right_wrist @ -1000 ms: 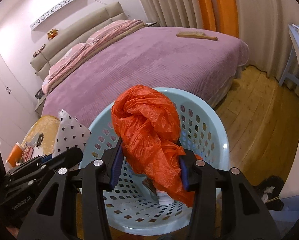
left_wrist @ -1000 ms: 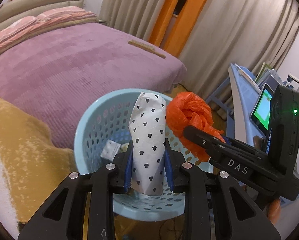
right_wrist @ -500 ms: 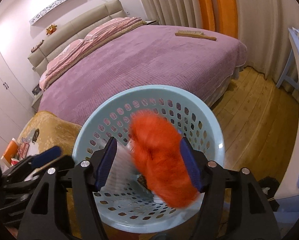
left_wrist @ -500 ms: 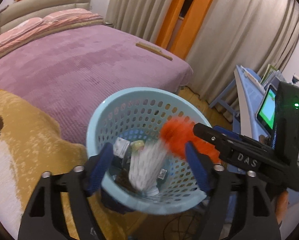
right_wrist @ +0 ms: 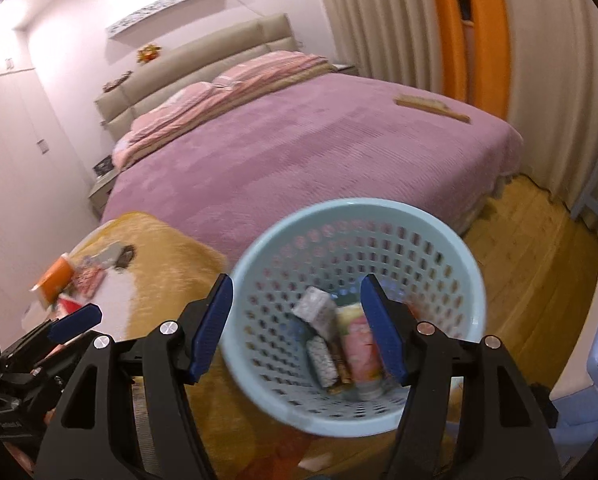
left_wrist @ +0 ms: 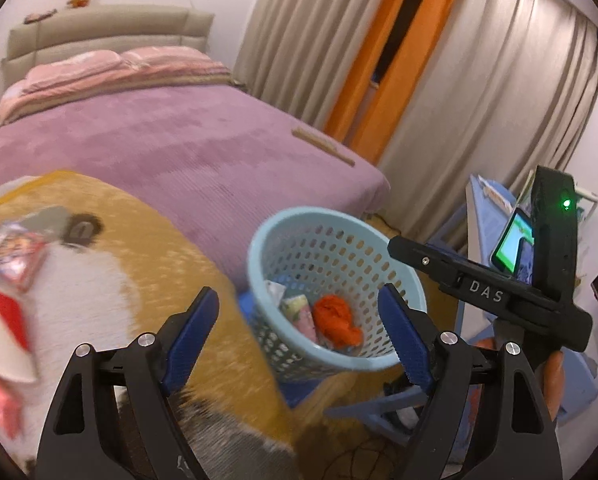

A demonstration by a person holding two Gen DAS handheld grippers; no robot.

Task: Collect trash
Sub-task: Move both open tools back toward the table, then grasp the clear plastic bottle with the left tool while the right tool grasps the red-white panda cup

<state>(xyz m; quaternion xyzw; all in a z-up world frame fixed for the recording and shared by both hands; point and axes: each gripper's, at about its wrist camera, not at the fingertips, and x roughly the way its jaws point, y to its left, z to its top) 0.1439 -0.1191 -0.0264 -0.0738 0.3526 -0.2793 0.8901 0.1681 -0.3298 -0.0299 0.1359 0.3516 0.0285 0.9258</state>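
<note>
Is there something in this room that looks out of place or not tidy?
Yes. Several packets and wrappers lie scattered on the yellow blanket, outside the blue basket. A long wooden brush also lies on the purple bed, an odd place for it. Nothing looks spilled or damaged.

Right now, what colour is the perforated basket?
Light blue; the basket shows best in the right wrist view.

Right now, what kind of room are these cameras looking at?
A bedroom, most likely in a home: a bed with a purple cover, a padded headboard, floor-length curtains, and a blue laundry-style basket used for trash.
</note>
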